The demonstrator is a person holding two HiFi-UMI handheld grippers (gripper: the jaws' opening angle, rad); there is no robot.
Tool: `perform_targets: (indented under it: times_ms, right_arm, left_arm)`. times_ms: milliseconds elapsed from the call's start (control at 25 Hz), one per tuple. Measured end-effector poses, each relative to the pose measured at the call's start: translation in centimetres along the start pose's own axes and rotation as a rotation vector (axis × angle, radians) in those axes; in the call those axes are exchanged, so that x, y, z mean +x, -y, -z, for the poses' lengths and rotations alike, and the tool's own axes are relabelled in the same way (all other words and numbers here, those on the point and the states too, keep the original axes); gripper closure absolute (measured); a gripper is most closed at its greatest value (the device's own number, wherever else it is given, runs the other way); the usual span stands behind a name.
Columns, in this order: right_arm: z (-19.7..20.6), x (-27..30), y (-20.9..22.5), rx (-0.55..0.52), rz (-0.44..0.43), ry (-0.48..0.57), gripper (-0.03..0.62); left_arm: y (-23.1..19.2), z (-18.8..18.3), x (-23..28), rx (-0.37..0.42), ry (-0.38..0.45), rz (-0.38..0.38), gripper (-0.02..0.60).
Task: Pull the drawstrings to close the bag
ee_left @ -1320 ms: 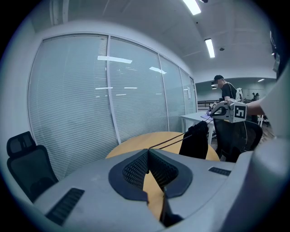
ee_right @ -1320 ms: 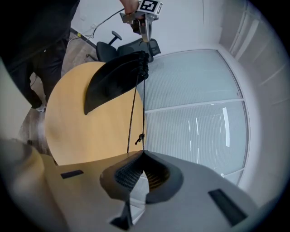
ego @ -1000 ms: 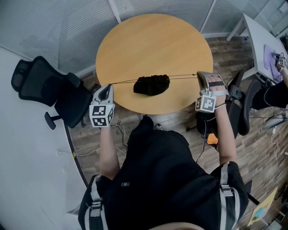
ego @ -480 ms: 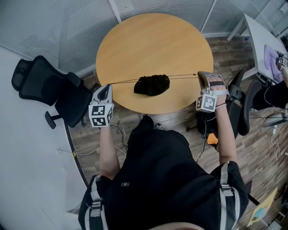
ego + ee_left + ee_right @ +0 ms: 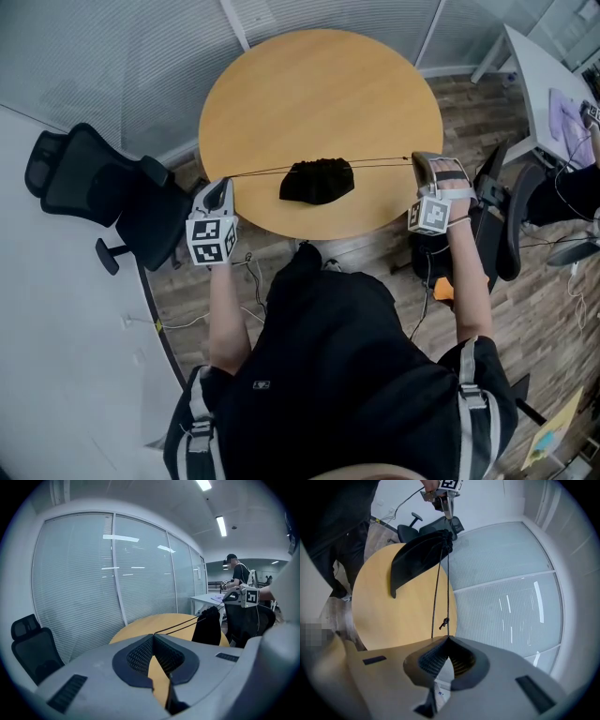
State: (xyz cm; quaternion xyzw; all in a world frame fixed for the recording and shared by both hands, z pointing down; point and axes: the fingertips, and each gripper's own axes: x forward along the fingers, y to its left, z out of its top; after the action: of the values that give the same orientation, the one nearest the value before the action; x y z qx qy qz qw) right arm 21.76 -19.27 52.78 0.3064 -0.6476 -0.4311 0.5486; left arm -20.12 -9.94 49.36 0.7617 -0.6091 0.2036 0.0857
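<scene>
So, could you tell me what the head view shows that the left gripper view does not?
Only the head view shows the person's black shirt and the wooden floor. Only the left gripper view shows ceiling lights and the left gripper close up, shut on the drawstring. Both show the black bag, the round table and the right gripper.

The ends of the drawstrings stay hidden between the jaws of the left gripper and right gripper. The mouth of the bag is too small to judge.
</scene>
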Motion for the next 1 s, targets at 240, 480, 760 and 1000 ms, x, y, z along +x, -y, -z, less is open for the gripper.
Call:
perform_targets:
  times_ms: [240, 480, 760, 1000]
  right_arm:
    - [-0.6, 0.5, 0.1, 0.012, -0.020, -0.005, 0.536]
    - [-1.3, 1.1, 1.6, 0.151, -0.026, 0.013, 0.536]
    - [-2.3, 0.7, 3.6, 0.519, -0.054, 0.082, 0.536]
    - [-2.7, 0.1, 3.6, 0.641, -0.052, 0.107, 0.535]
  left_arm:
    - [-0.5, 0.0, 0.1, 0.005, -0.008, -0.010, 0.565]
    - [-1.5, -0.9, 0.3, 0.040, 0.009, -0.021, 0.565]
    - [-2.7, -2.3, 0.5, 0.046, 0.045, -0.036, 0.565]
    - [-2.7, -2.3, 0.9, 0.038, 0.055, -0.032, 0.565]
